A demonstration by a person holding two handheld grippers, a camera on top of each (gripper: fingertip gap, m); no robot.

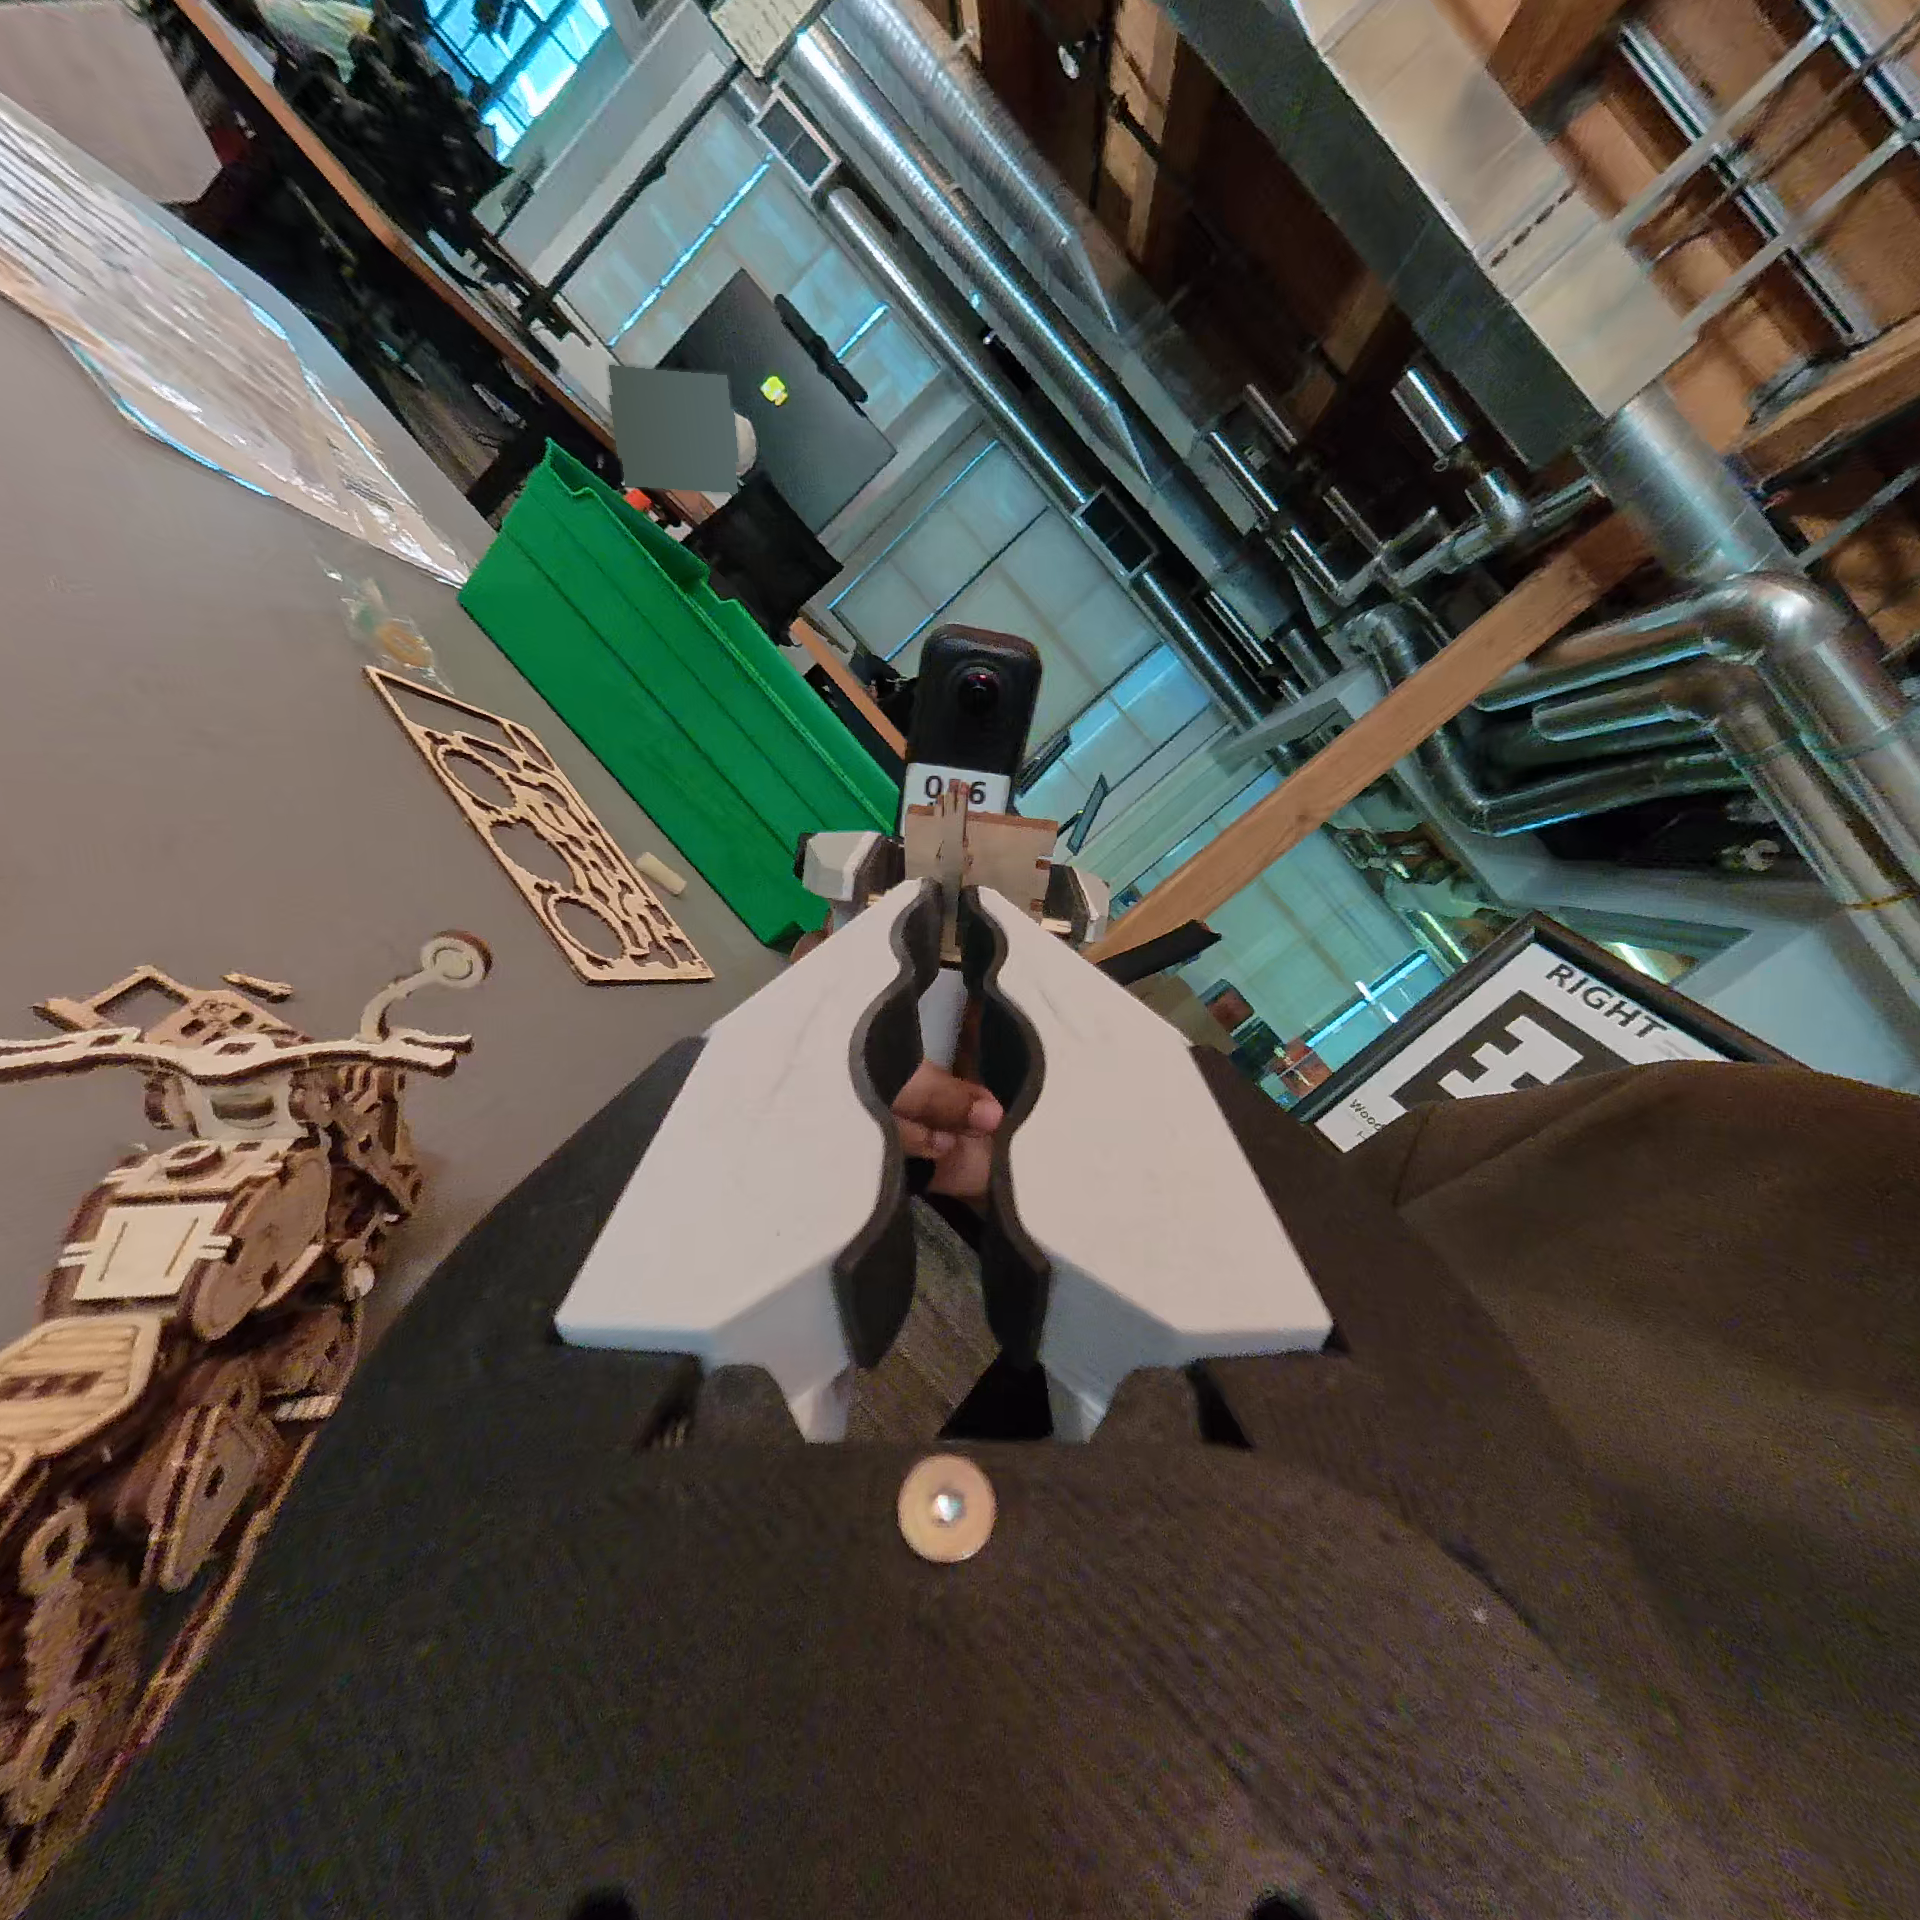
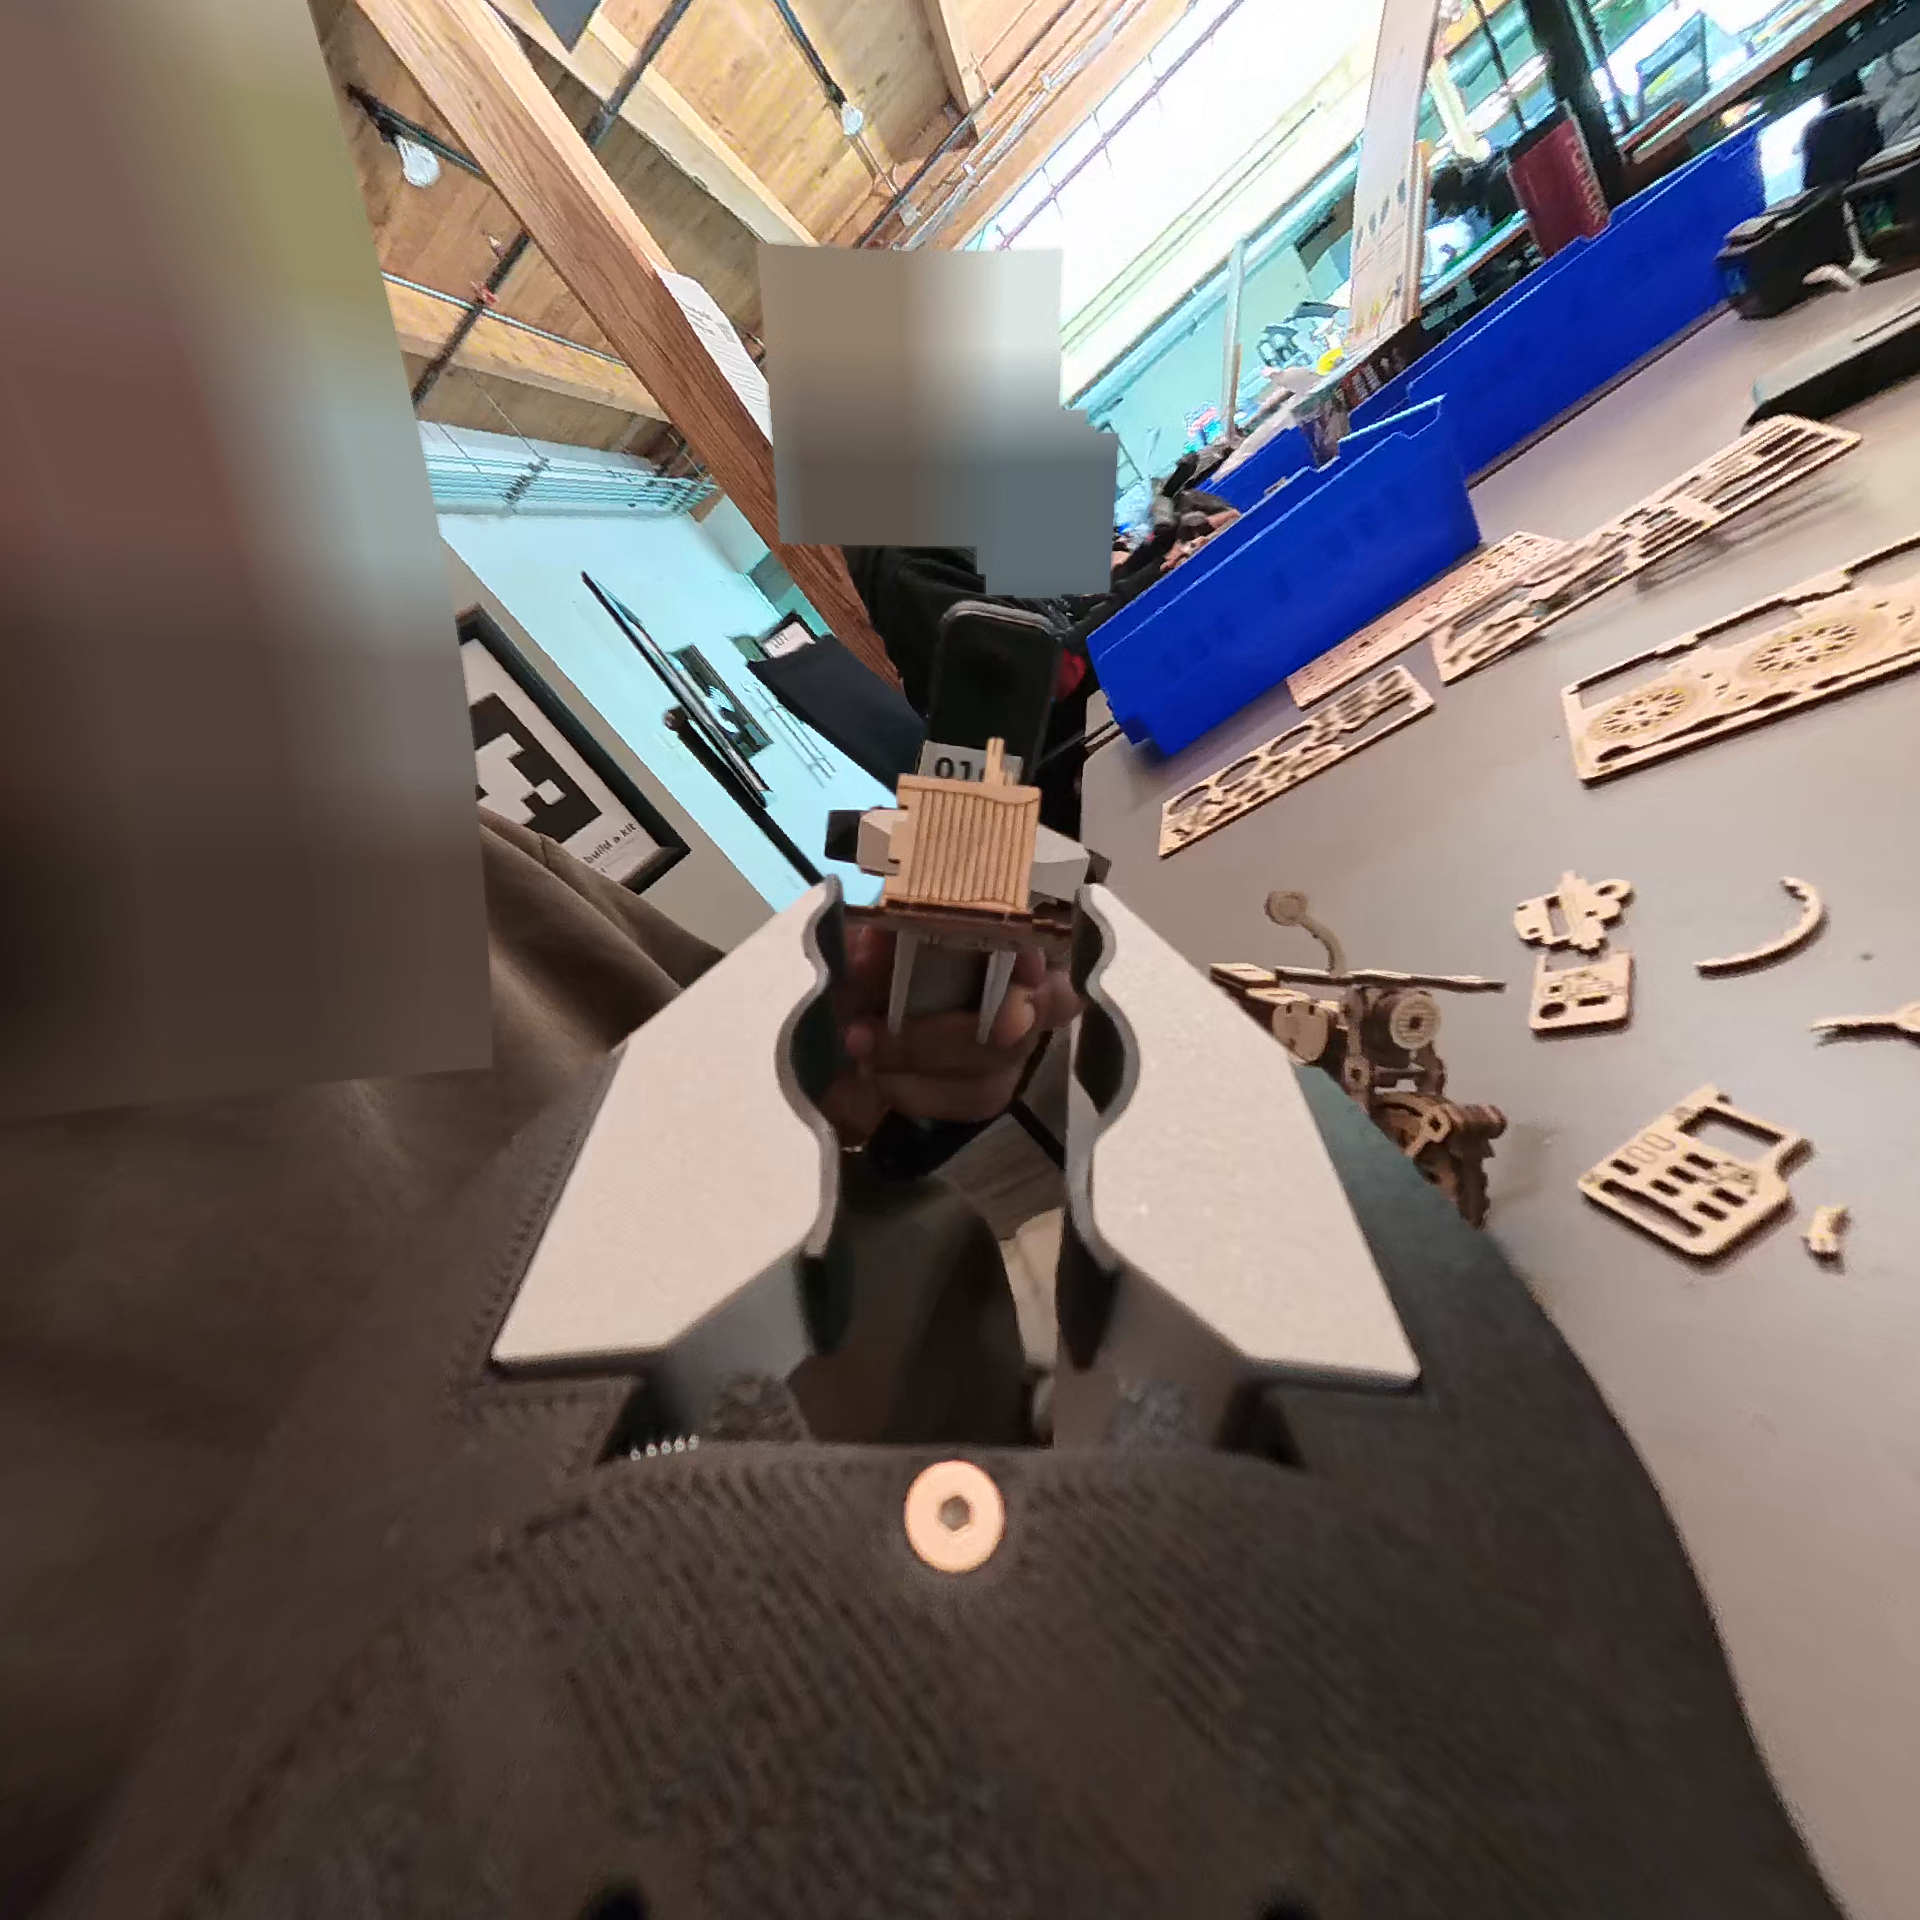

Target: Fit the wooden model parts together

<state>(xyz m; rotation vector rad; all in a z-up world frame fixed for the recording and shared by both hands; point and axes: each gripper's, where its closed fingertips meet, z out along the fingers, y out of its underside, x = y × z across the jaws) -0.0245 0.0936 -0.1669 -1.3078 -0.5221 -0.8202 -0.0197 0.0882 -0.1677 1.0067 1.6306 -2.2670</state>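
Observation:
My left gripper [image 1: 943, 902] is shut on the thin edge of a small wooden sub-assembly [image 1: 1003, 847], held in the air. My right gripper [image 2: 961, 912] faces it from the opposite side. Its fingertips clamp the flat wooden base plate [image 2: 961, 923] of the same piece, under a ribbed wooden panel [image 2: 966, 842]. Both grippers meet tip to tip on this piece. A partly built wooden motorcycle model [image 1: 208, 1195] stands on the grey table [image 1: 208, 790] to the left. It also shows in the right wrist view [image 2: 1371, 1029].
A green bin [image 1: 665, 665] and a punched-out wooden sheet [image 1: 540, 831] lie beyond the model. Blue bins [image 2: 1299, 582], several wooden part sheets [image 2: 1745, 665] and loose cut parts [image 2: 1694, 1174] lie on the table. A printed sheet [image 1: 187, 343] lies far left. A brown sleeve [image 1: 1662, 1299] is close by. Left and right tips are no more than a few centimetres apart.

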